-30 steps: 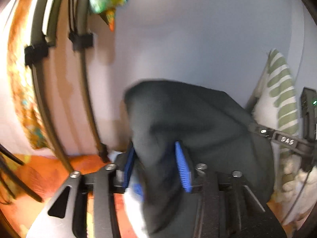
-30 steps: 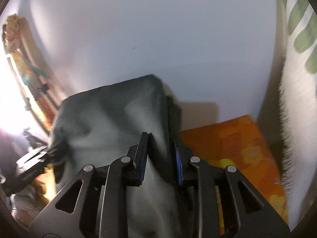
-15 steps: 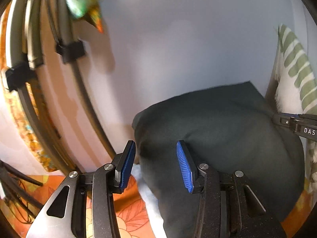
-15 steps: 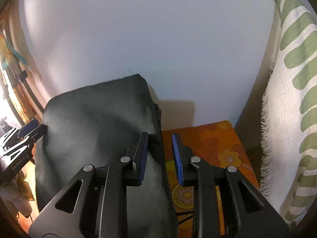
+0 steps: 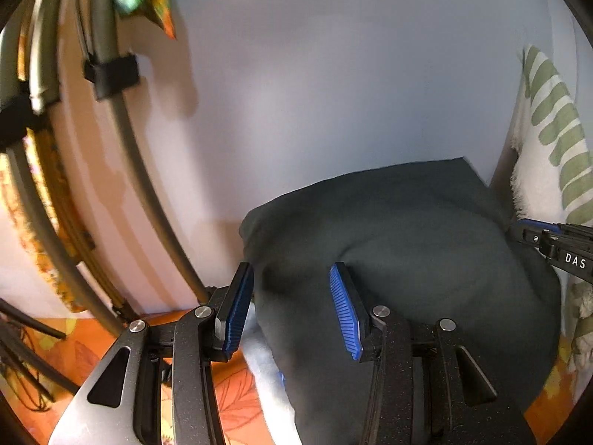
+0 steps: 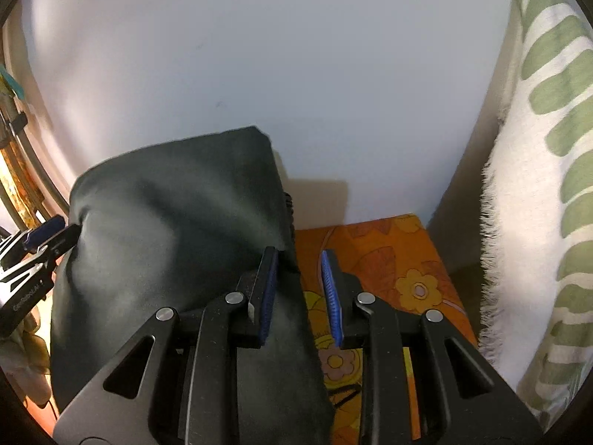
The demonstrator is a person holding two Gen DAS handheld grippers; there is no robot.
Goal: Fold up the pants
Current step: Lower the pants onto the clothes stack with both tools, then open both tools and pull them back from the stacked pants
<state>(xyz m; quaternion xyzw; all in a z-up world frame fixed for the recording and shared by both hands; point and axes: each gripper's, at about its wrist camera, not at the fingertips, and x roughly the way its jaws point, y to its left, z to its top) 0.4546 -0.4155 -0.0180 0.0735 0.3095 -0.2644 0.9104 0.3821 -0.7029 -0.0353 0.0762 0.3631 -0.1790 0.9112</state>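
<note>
Pants (image 5: pixel 400 259), dark, folded into a thick bundle, lie on the orange floral cloth (image 6: pixel 389 278) w/ the far end up against the pale wall (image 5: pixel 333 74); long axis runs near-to-far, the squared far edge pointing at the wall, the near end passing under both tools. Left gripper (image 5: pixel 292 307) low at the bundle's left edge, aimed fwd toward the wall, tongs wide apart: the blue left pad (image 5: pixel 237 307) sits just off the fabric edge, the right pad over the top of the bundle, nothing pinched between them. Right gripper (image 6: pixel 298 293) at the bundle's right edge, also aimed at the wall, tongs parted by a narrower gap; its left pad (image 6: pixel 268 293) rests on or just over the fabric edge, can't tell which, the other over the orange cloth, gap between shows only cloth. Each tool's tip shows in the other's view, at opposite sides of the bundle. White throw w/ green stripes (image 6: pixel 537 185) hangs at the right, fringe near the cloth. Curved grey tubes (image 5: pixel 122 148) w/ black clamps stand at the left, near the wall.
</note>
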